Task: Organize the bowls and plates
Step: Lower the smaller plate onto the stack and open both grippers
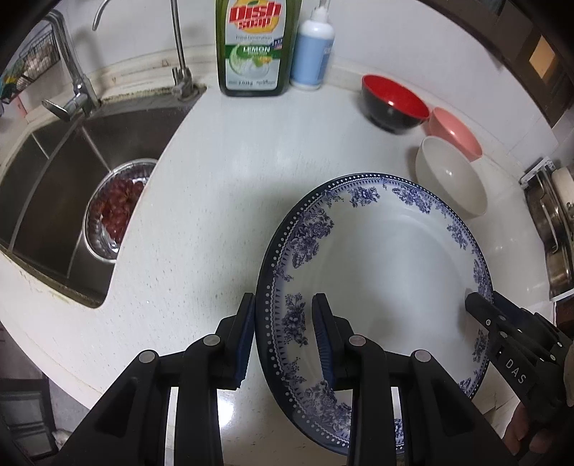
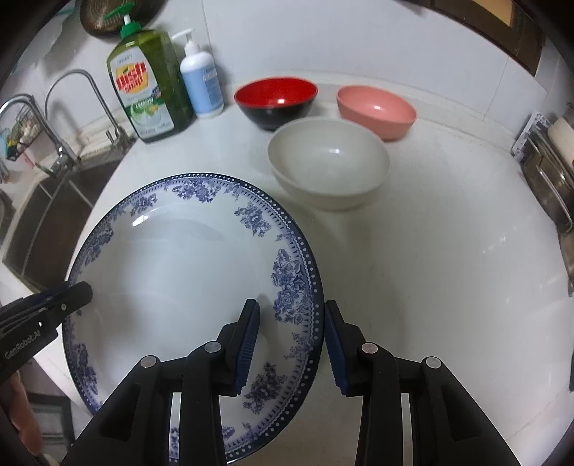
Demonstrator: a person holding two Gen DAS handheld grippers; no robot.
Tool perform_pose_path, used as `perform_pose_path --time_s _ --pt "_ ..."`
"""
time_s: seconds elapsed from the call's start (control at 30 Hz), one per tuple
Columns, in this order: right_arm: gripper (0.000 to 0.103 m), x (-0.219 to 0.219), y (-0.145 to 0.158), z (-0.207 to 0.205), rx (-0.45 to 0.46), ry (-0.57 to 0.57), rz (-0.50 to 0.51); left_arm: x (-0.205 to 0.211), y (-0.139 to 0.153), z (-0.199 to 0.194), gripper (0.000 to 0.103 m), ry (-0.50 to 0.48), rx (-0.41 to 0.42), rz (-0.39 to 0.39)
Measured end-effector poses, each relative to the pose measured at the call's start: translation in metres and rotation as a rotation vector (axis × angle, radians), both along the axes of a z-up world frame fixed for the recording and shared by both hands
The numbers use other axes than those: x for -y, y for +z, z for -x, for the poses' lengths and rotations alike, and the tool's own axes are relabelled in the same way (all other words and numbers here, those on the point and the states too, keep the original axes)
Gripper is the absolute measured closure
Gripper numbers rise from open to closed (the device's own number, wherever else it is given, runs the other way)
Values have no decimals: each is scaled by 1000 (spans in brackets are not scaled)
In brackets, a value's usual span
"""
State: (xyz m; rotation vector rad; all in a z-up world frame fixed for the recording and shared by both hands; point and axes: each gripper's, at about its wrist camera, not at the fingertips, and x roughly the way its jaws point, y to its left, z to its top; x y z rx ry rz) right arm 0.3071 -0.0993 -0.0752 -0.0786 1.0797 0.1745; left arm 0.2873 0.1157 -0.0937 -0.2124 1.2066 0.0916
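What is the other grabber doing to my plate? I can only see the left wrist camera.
Observer: The right gripper straddles the plate rim, one finger inside and one outside.
Operator: What's on top of the soap bottle? It's cut off for me.
Observer: The dish soap has a green pump top.
Operator: Is anything above it?
Observer: Yes, a brown round thing sits against the wall behind the pump.

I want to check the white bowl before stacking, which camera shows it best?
The right wrist view: the white bowl sits whole near centre, its inside open to view. The left wrist view squeezes it, distorted, toward the right edge.
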Motion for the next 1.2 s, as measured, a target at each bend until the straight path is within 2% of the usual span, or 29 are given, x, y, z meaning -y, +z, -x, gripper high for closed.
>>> perform_pose_path --time_s 0.6,0.93,1.03,1.07,1.2 --pt "64 -4 -30 -6 -118 -1 19 0 -27 -9 71 -27 -79 1" --pt "64 -8 -32 -8 -120 19 47 0 -31 -9 69 -43 -86 3" --pt "59 -7 -33 -8 -125 24 37 2 -30 -8 61 -46 -83 2" --pt "56 -7 -33 -8 -127 26 31 3 -29 -8 55 -47 -77 -2" --pt "51 -7 -33 -9 -136 28 8 7 -22 -8 43 -68 -50 -52"
